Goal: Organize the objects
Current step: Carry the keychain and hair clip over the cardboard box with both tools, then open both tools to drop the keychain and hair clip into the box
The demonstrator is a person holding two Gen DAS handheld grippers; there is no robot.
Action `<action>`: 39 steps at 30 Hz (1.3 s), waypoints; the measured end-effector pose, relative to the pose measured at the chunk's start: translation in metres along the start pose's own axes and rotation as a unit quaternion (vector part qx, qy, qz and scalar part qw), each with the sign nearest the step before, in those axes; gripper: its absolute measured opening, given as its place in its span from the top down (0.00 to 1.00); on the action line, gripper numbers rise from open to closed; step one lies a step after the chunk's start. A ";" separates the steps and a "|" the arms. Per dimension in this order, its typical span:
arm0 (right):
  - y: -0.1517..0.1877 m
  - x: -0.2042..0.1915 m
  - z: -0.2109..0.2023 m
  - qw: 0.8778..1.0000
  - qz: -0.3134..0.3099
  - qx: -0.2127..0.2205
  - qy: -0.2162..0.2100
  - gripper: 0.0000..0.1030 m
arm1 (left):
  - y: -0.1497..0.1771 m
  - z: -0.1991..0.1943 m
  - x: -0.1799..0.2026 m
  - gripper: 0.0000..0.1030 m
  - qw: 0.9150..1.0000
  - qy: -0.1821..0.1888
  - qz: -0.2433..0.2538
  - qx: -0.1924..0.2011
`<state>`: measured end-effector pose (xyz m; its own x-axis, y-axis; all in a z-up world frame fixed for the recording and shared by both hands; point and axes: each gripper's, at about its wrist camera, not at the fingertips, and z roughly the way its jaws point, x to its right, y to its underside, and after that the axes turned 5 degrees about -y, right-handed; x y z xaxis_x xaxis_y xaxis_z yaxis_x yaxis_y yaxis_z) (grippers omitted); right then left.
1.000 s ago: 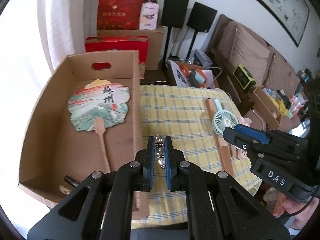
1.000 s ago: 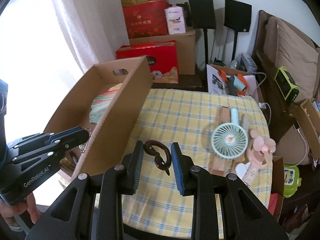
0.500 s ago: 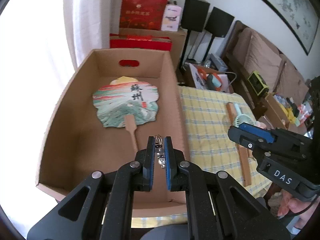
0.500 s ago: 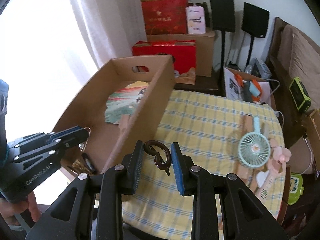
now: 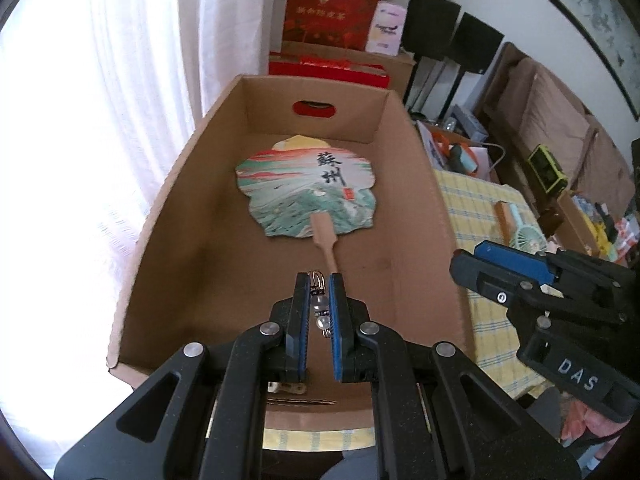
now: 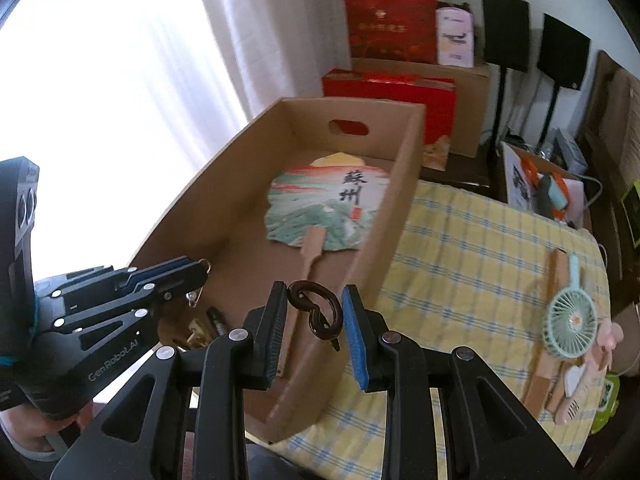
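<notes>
Paddle fan [image 5: 307,192] in box [image 5: 416,184].

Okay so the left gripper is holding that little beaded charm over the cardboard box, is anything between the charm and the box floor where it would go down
Nothing visible blocks it. The left gripper, shut on the beaded charm, is above the open cardboard box. The paper fan lies flat farther in; its handle end reaches just beyond the gripper tips. The floor directly under the gripper is hidden.

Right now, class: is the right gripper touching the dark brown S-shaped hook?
Touching. The right wrist view shows the right gripper with both pads pressed against the dark brown S-shaped hook.
</notes>
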<state>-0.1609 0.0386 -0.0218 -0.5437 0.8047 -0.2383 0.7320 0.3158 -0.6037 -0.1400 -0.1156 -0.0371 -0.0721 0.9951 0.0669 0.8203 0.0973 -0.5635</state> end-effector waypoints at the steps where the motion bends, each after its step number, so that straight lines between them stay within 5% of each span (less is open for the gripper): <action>1: 0.001 -0.003 0.003 1.000 -0.003 -0.002 -0.004 0.73 | 0.000 0.002 -0.002 0.92 1.000 -0.001 -0.001 -0.001; 20: 0.015 -0.022 0.038 0.999 -0.028 -0.024 0.001 0.71 | 0.015 0.024 -0.012 0.91 1.000 -0.016 -0.006 -0.024; 23: 0.015 -0.023 0.033 0.999 -0.030 -0.020 0.006 0.63 | 0.015 0.024 -0.014 0.87 1.000 -0.017 -0.008 -0.023; 31: 0.011 -0.020 0.005 0.999 -0.036 0.014 0.033 0.42 | 0.010 0.008 -0.017 0.31 0.999 -0.030 -0.017 0.012; 39: 0.011 0.003 -0.017 0.997 -0.021 0.032 0.064 0.21 | 0.003 -0.005 -0.011 0.14 0.999 -0.016 -0.023 0.024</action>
<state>-0.1473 0.0527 -0.0161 -0.5144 0.8498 -0.1150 0.6793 0.3221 -0.6594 -0.1337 -0.1262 -0.0359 -0.1291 0.9893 0.0676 0.7876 0.1437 -0.5992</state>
